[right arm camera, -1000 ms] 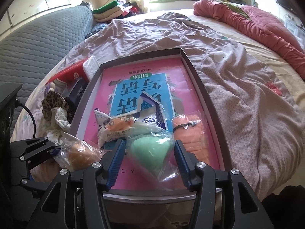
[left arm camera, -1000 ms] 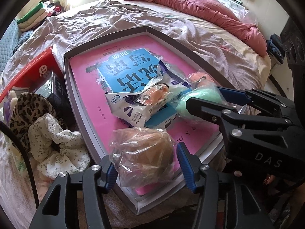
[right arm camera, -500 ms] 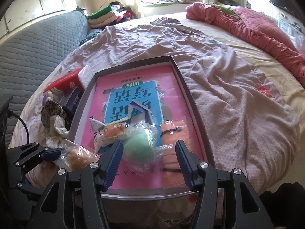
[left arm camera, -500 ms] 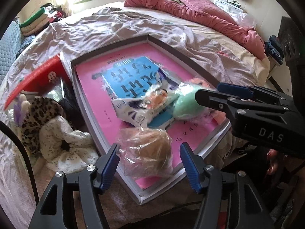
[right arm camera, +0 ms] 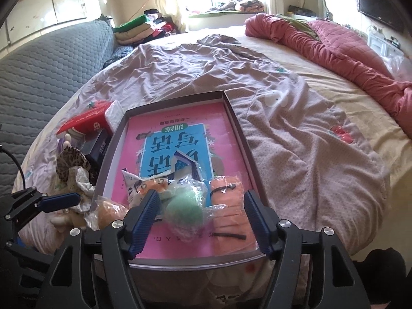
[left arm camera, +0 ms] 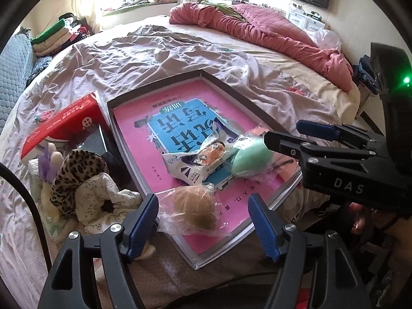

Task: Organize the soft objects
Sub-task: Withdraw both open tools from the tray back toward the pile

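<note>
Both grippers had drawn back from the tray [left arm camera: 154,87]: left gripper [left arm camera: 203,221] and right gripper [right arm camera: 202,217] spread wide, empty; bagged brown toy [left arm camera: 193,209] and green toy [right arm camera: 184,211] lay released inside.

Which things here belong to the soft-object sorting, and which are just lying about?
Job:
- brown bagged soft toy, between the open left tool
- green bagged soft toy, in front of the open right tool
- orange bagged soft toy
- box lid

Lying about:
- red box
- leopard-print cloth
- pink quilt
</note>
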A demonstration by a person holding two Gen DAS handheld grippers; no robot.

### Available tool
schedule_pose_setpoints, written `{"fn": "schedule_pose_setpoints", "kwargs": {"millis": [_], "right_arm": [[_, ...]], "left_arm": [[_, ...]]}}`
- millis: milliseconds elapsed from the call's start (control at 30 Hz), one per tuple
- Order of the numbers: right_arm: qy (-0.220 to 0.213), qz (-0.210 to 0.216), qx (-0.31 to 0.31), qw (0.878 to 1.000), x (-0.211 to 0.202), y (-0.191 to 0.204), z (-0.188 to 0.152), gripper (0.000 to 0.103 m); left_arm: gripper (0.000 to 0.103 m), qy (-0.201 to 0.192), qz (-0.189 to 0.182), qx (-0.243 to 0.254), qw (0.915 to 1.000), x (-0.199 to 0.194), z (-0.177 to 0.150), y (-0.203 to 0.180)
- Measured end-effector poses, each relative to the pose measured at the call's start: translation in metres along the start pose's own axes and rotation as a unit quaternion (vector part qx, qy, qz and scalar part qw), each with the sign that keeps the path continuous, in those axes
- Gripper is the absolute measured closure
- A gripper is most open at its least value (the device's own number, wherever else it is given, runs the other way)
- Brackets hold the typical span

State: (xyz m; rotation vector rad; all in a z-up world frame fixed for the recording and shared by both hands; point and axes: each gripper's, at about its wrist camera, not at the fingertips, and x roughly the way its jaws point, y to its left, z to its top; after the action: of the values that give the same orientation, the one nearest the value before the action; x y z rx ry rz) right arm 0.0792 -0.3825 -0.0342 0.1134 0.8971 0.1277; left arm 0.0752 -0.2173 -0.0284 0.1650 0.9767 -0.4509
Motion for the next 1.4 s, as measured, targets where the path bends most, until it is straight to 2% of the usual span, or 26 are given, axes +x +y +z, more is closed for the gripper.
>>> {"fn": "schedule_pose_setpoints", "kwargs": {"millis": [433, 633, 1233, 1333, 1400], "right_arm": [[-0.010, -0.016, -0.007, 1.000, -0.013, 0.006, 0.007, 0.029], [-0.018, -0.023, -0.009, 1.000, -0.023, 0.011, 0.011, 0.028], [-0.043, -0.015, -0.046, 0.998, -0.043, 0.052, 0.024, 0.027], [-0.049, -0.013, -0.053, 0.997, -0.047, 0.059, 0.026, 0.027], [-0.059, -0.013, -0.057, 0.997, -0.051, 0.064, 0.028, 0.027]], "left_arm": [[0.023, -0.025, -0.009, -0.010, 0.9996, -0.020, 0.005, 0.006], [0.022, -0.034, -0.008, -0.010, 0.9994, -0.029, 0.006, 0.008], [0.022, -0.066, 0.017, -0.042, 0.9968, -0.071, 0.007, 0.046], [0.022, -0.060, 0.020, -0.050, 0.9967, -0.075, 0.007, 0.055], [0.022, -0.055, 0.036, -0.052, 0.9964, -0.080, 0.006, 0.062]]}}
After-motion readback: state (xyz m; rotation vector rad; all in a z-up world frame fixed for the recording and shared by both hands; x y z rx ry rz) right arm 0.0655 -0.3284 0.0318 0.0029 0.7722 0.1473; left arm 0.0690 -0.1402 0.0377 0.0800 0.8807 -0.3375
